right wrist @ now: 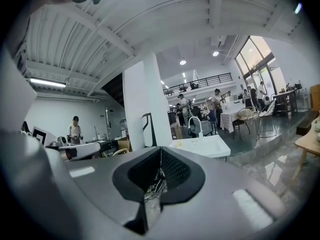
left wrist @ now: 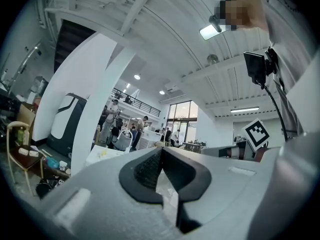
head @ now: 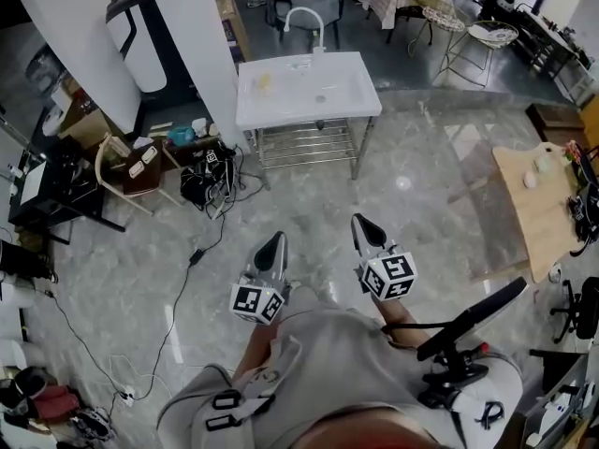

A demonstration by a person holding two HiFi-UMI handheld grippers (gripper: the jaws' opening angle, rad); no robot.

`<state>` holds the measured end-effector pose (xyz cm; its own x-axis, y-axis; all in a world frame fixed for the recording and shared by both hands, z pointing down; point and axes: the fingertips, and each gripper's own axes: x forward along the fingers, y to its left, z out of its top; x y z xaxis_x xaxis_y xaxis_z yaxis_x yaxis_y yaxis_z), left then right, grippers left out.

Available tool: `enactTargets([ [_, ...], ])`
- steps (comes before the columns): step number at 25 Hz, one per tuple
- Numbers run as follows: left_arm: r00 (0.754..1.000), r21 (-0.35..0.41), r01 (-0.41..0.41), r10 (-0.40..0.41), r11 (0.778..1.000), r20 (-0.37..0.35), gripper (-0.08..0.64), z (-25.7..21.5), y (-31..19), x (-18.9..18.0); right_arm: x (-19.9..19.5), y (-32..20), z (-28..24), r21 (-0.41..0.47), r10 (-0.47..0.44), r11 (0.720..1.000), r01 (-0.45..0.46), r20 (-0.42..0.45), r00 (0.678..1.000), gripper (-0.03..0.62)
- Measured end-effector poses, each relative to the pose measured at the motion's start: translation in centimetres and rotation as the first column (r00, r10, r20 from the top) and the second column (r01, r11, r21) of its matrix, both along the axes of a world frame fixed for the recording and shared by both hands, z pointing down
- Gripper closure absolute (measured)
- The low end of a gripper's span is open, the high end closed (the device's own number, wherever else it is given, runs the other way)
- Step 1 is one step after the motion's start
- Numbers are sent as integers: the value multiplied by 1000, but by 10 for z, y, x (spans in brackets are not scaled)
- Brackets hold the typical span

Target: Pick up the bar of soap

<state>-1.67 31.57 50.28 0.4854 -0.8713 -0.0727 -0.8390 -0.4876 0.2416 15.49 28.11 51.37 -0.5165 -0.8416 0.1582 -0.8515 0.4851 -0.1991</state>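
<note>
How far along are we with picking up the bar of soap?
Done: nothing yet. The yellowish lump that may be the soap lies on the white sink, across the floor from the person. In hand: nothing; the left claw and right claw are both shut and empty, pointed toward the sink. Left: get to the sink, open a claw, grip the soap and lift it.

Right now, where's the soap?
Head view, top centre: the soap lies on the left ledge of the white sink, left of the tap.

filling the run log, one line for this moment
left tool: shut, empty | right tool: shut, empty | soap: on sink, untouched | stage: pre-grasp
</note>
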Motion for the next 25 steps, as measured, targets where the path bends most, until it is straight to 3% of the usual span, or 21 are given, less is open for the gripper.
enactTargets([
  [8,999,-27,-43,43,999,6,568,-9,-51,-31,-35,-40,-13,-5,10,1000,-10,-17,1000,591],
  [14,997,11,-71,71,997,24,568,-22,-74,-54,-53,-57,-25,-1,48,999,-48,-36,998,591],
  [25,995,11,-101,101,995,25,568,7,-93,-95,-93,-70,-6,-18,69,997,-70,-42,997,591],
])
